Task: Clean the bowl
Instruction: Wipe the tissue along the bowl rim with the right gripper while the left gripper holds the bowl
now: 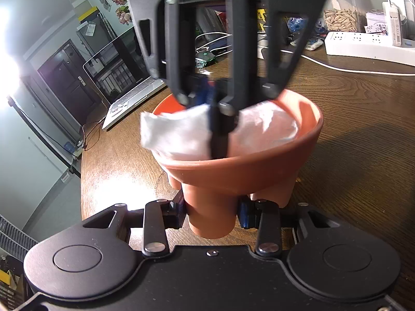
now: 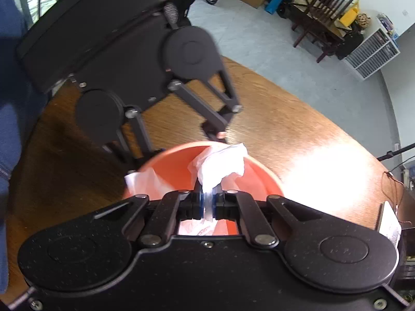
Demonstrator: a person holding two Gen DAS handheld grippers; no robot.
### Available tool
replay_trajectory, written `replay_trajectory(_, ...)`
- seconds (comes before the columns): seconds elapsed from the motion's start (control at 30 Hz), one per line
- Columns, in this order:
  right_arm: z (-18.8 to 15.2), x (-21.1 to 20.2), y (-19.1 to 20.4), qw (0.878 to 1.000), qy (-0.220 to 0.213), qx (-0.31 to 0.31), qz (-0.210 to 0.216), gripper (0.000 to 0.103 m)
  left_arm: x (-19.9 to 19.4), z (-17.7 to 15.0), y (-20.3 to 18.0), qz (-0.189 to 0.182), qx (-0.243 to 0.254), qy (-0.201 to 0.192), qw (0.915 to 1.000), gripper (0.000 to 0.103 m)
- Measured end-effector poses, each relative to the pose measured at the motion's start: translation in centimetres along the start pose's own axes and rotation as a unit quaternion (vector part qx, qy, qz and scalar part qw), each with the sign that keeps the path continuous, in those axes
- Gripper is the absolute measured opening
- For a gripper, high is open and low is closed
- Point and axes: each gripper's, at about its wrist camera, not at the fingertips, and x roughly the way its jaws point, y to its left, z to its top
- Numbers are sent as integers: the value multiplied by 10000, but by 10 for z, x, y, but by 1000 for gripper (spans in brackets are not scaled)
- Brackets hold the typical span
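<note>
An orange bowl (image 1: 259, 173) with stubby legs stands on the wooden table. My left gripper (image 1: 211, 213) is shut on one of the bowl's legs (image 1: 211, 215) at the near side. My right gripper (image 1: 220, 119) comes down from above into the bowl, shut on a white crumpled tissue (image 1: 176, 134) that lies inside the bowl and hangs over its left rim. In the right wrist view the right gripper (image 2: 207, 204) pinches the tissue (image 2: 223, 165) over the bowl (image 2: 171, 171), and the left gripper (image 2: 166, 153) sits behind the bowl's far side.
A laptop (image 1: 129, 88) stands open at the table's far left. A white power strip (image 1: 363, 44), cables and clutter line the back right. The table edge (image 1: 83, 176) runs along the left. A chair (image 2: 324, 13) and boxes stand on the floor beyond.
</note>
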Motion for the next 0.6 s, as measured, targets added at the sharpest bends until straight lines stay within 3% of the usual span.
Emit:
replay_trajectory(0.37,-18,-15,-19,9986,246,255,-382,6,1,0,2,-41,-11,28,10000,38)
replay_trajectory(0.6,-33,-20,-11,9980,508,247,-274,6,1,0,1,-58,26,28,10000,38)
